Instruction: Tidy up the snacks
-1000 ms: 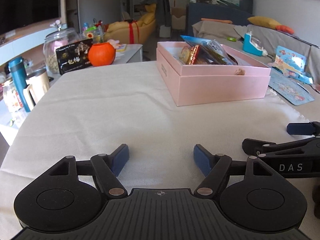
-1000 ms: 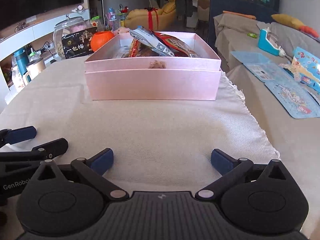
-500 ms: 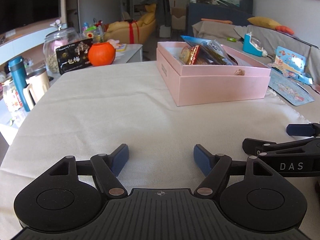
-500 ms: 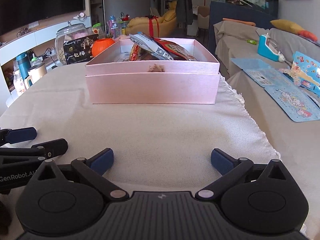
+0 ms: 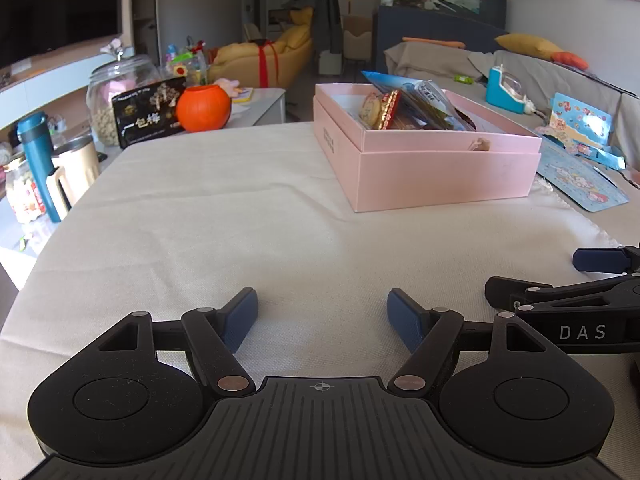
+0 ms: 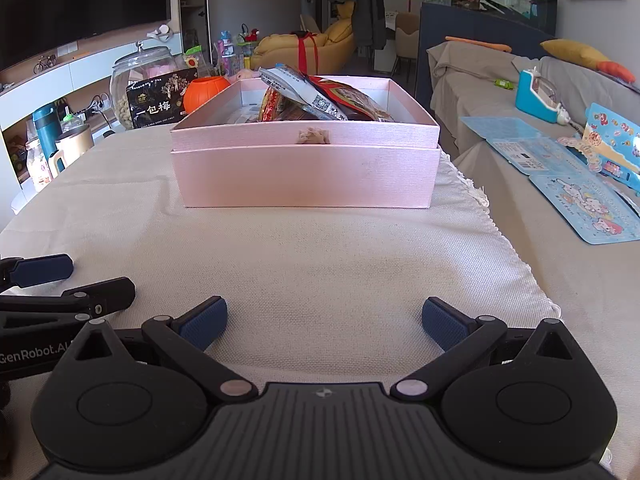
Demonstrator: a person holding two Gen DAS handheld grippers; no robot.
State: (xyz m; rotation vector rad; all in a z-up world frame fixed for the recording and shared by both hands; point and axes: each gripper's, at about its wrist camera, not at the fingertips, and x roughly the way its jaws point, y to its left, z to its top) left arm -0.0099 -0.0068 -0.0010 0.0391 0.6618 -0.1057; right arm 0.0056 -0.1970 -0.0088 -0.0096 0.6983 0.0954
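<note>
Tabletop (image 5: 224, 216): covered with a cream woven cloth; it carries the pink box at the far right side, and both grippers sit low over its near edge.
Sofa (image 6: 480, 76): grey-covered, to the right of the tabletop, with blue sticker sheets (image 6: 576, 196) and a small blue toy (image 6: 536, 98) lying on it.
Pink box (image 6: 306, 164): open, lidless, resting on the cloth well ahead of both grippers; straight ahead in the right wrist view, ahead and to the right in the left wrist view (image 5: 424, 160).
Snacks (image 6: 320, 100): several packets piled inside the pink box, some sticking up above its rim; a white-and-blue packet lies on top, red and dark wrappers under it.
Glass jar (image 5: 116, 96): beyond the far left end of the tabletop, behind a black packet with white characters (image 5: 150, 118).
Orange round container (image 5: 203, 107): just beside the black packet, on its right.
Teal bottle (image 5: 40, 160): off the left edge of the tabletop, next to a beige jug (image 5: 76, 168).
Left gripper (image 5: 322, 318): fingers apart, nothing between the blue pads, only bare cloth.
Right gripper (image 6: 324, 324): fingers wide apart, holding nothing, aimed at the box front; it sits just beside the left gripper.
</note>
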